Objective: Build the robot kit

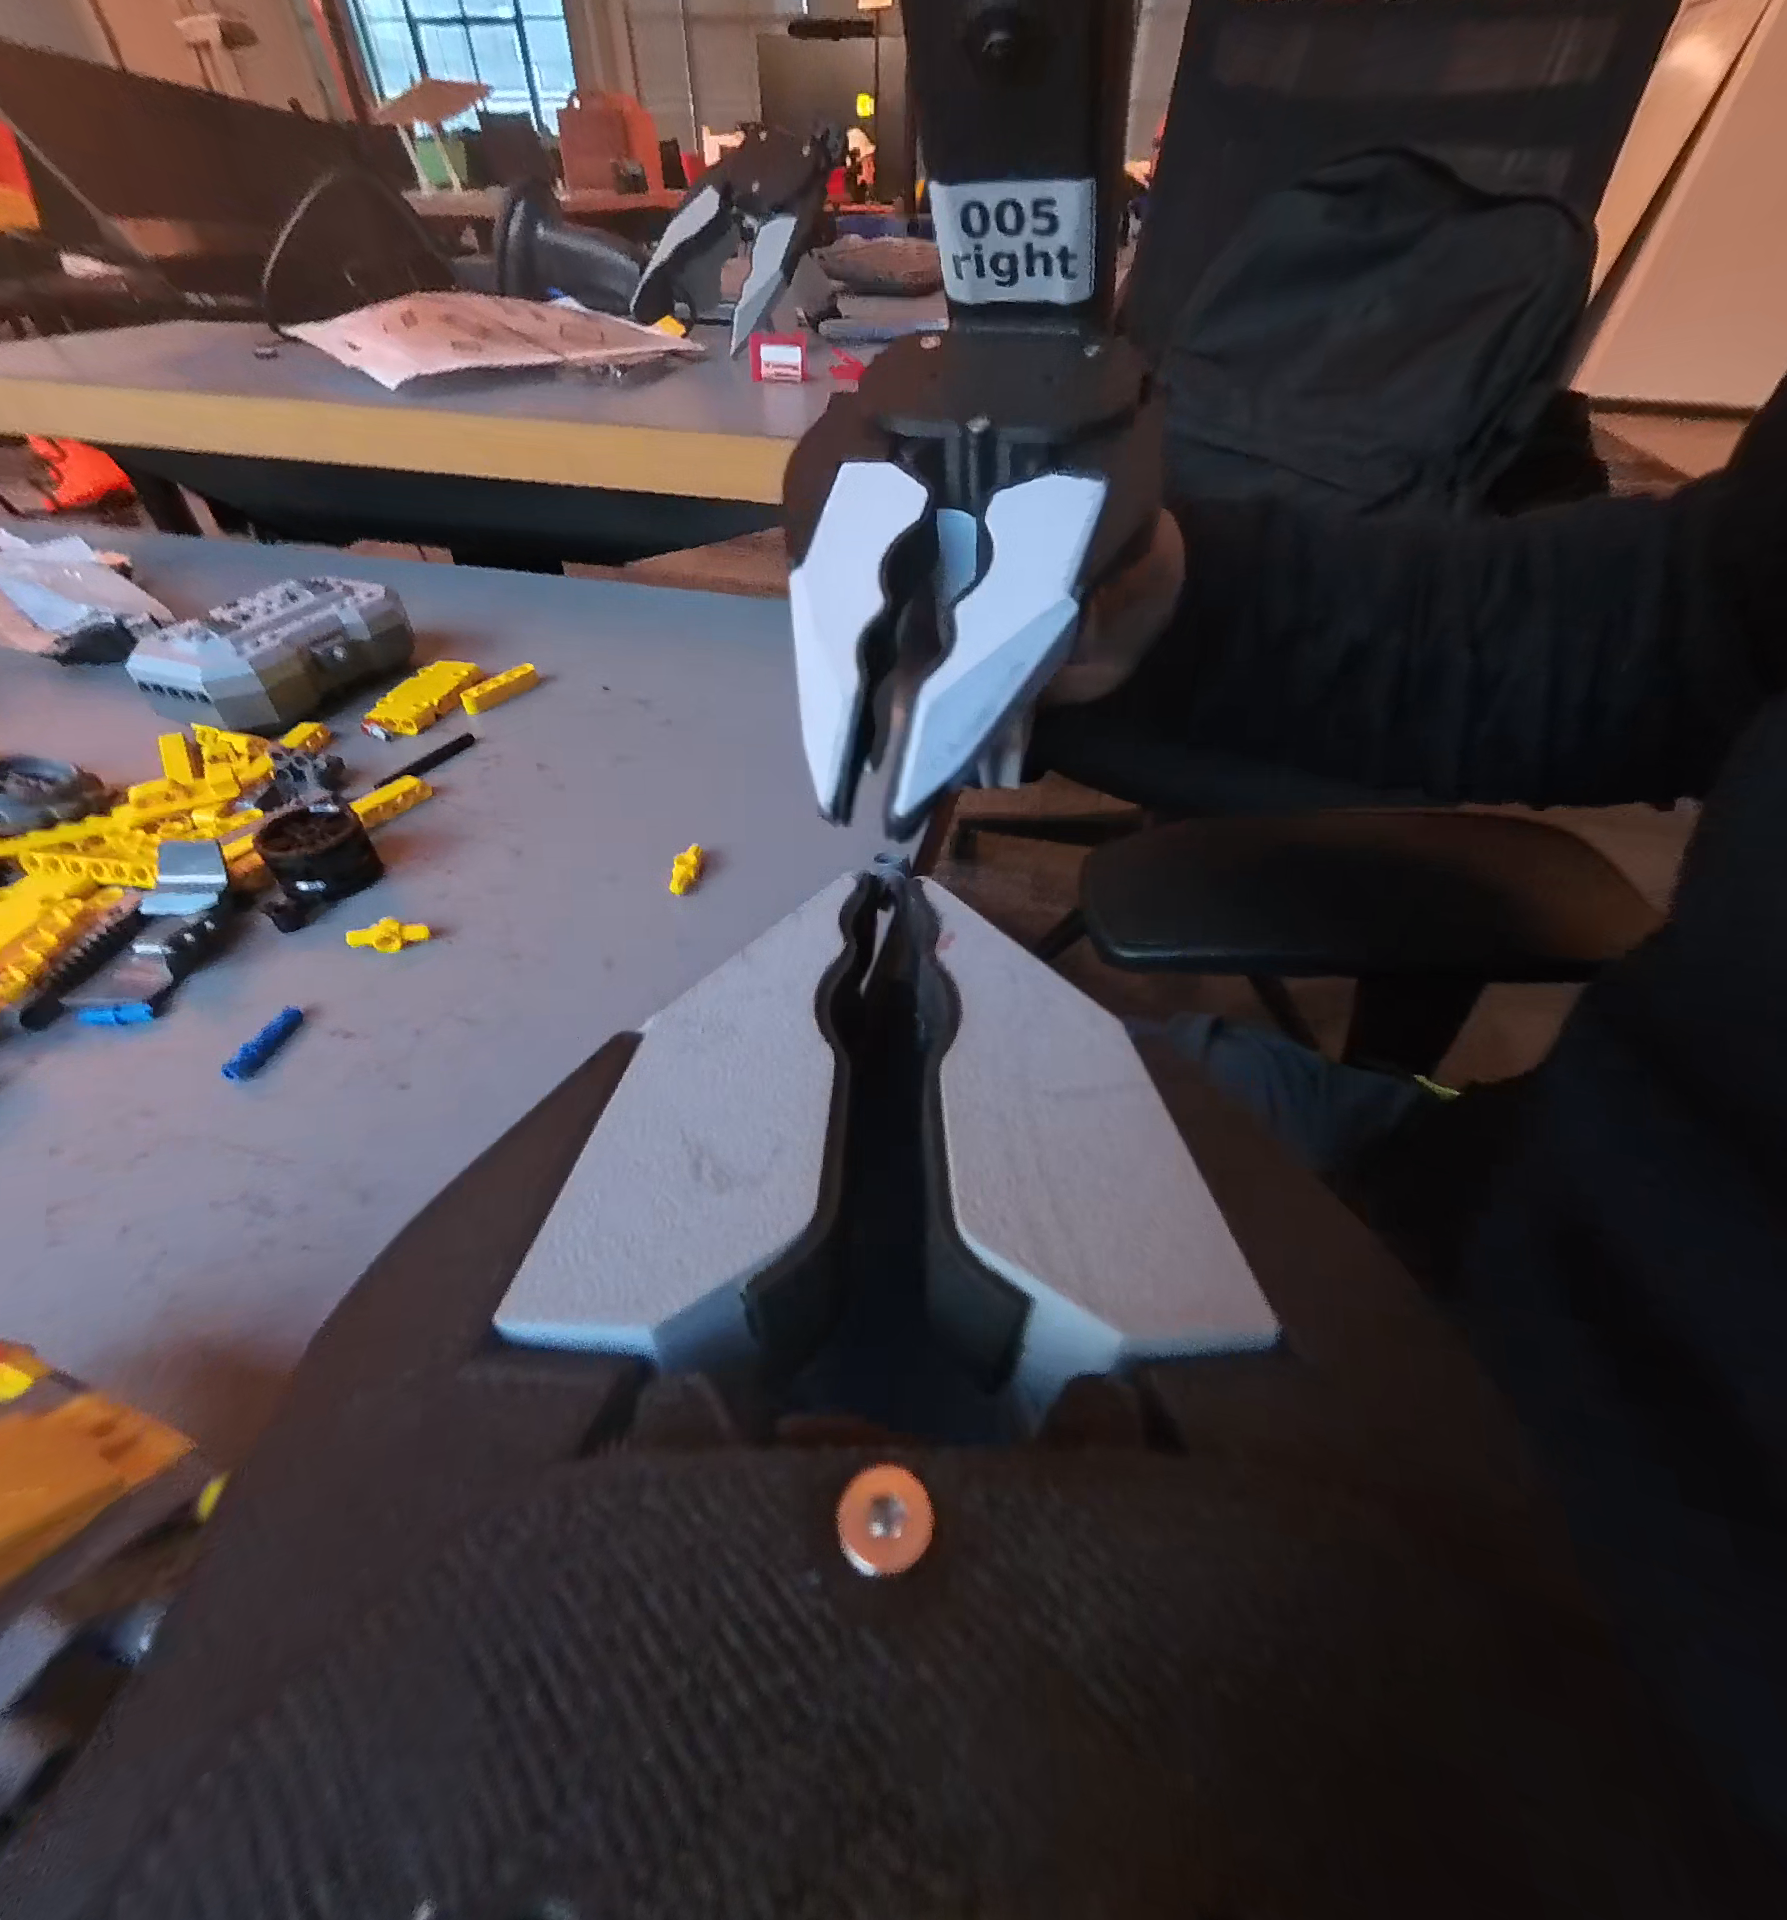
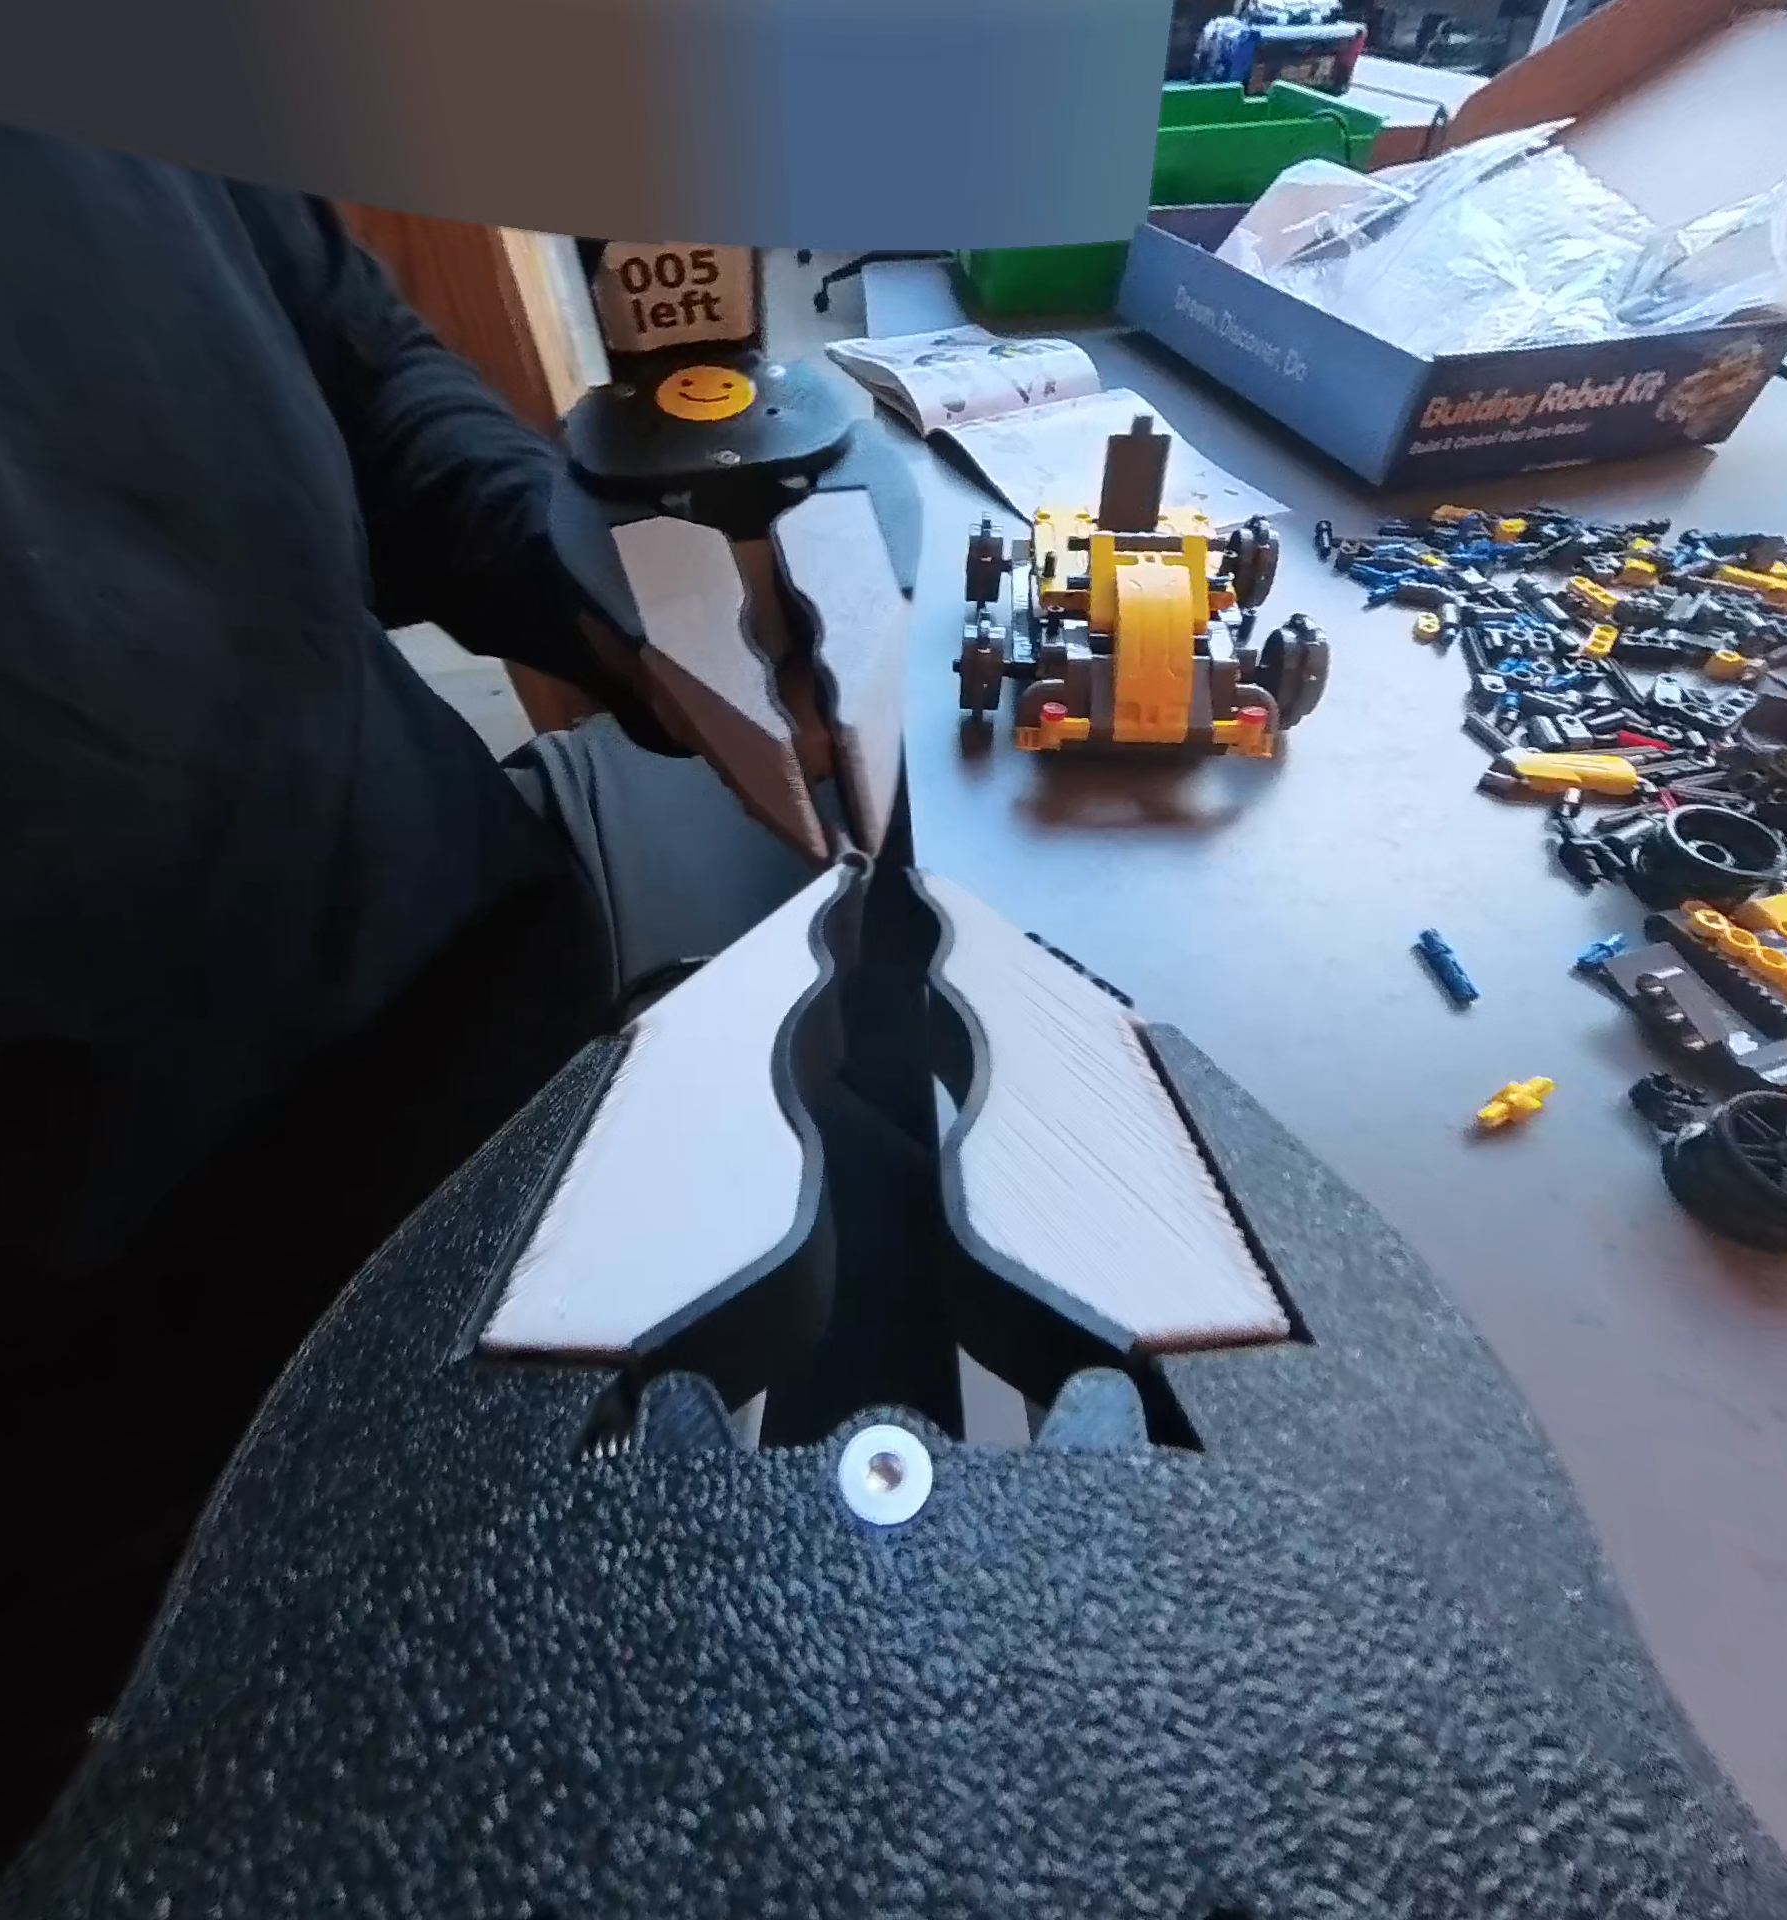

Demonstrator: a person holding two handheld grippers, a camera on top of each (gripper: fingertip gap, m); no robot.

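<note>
Small dark grey plastic pin (image 1: 887,864) pinched between narrowed left gripper (image 1: 884,883) fingers, off the grey table (image 1: 556,987) edge; right gripper (image 2: 881,883) fingers slightly parted, tips just beside pin, touching unclear.

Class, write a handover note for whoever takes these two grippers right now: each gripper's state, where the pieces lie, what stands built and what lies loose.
Left gripper: shut on a small dark piece.
Right gripper: slightly open, empty, tips facing the left gripper and just short of that piece.
Built: a yellow and dark toy vehicle stands on the table, near an open booklet.
Loose: a pile of parts; a blue pin and a yellow connector lie apart from it. A box with plastic bags sits behind.
</note>
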